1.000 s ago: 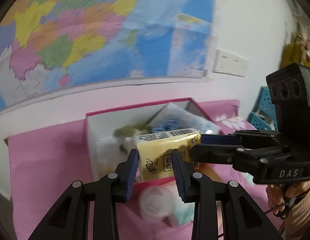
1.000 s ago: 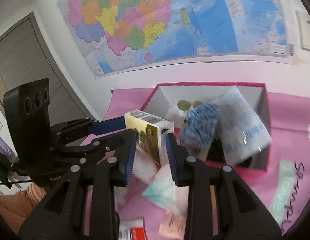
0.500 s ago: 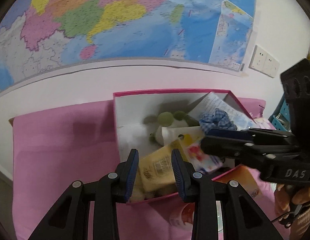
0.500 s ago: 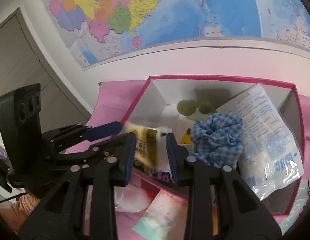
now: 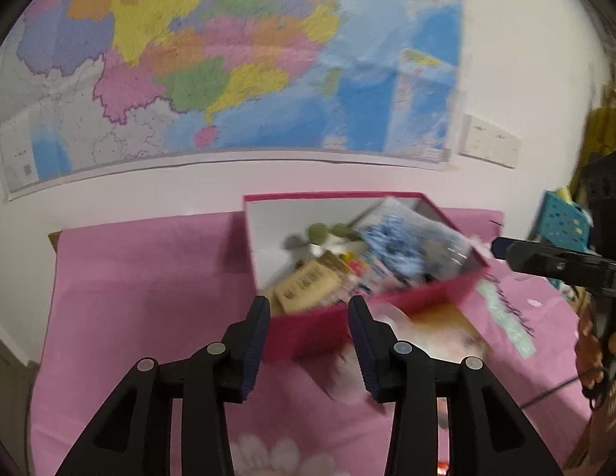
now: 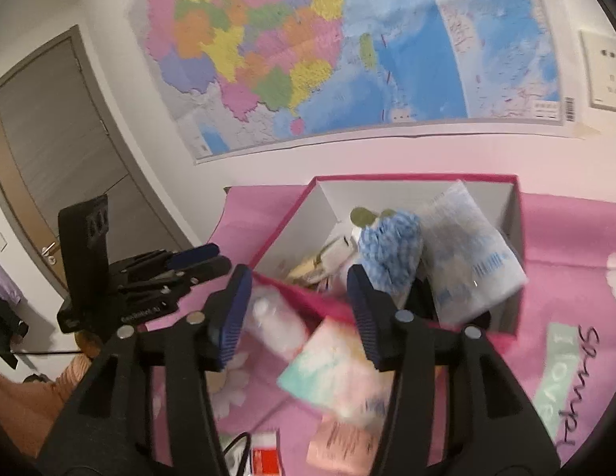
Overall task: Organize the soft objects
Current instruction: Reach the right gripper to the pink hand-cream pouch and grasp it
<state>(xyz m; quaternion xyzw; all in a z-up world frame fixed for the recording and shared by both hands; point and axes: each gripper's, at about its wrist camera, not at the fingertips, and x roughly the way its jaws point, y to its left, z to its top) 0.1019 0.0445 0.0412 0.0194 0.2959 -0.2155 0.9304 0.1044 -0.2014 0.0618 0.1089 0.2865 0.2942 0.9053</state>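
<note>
A pink box [image 5: 308, 329] with white inner walls sits on the pink cloth; it also shows in the right wrist view [image 6: 518, 198]. Inside lie a yellow tissue pack [image 5: 308, 287], a blue checked scrunchie [image 6: 391, 250], a clear plastic packet [image 6: 470, 261] and a green plush [image 5: 328, 232]. My left gripper [image 5: 310, 331] is open and empty in front of the box's near wall. My right gripper [image 6: 300, 309] is open and empty over the box's near corner. A pastel tissue pack [image 6: 335, 377] and a white pouch [image 6: 276, 325] lie below it.
A pink packet [image 6: 339, 444] and a red-white item [image 6: 266, 456] lie at the front. A teal strip with lettering [image 6: 554, 380] lies to the right. A map [image 5: 228, 59] hangs on the wall behind. A blue basket [image 5: 562, 222] stands at far right. A door [image 6: 50, 139] is at left.
The yellow tissue pack, held between both grippers above the box a second ago, now lies inside it. Both grippers have pulled back from the box, and the right has opened wider.
</note>
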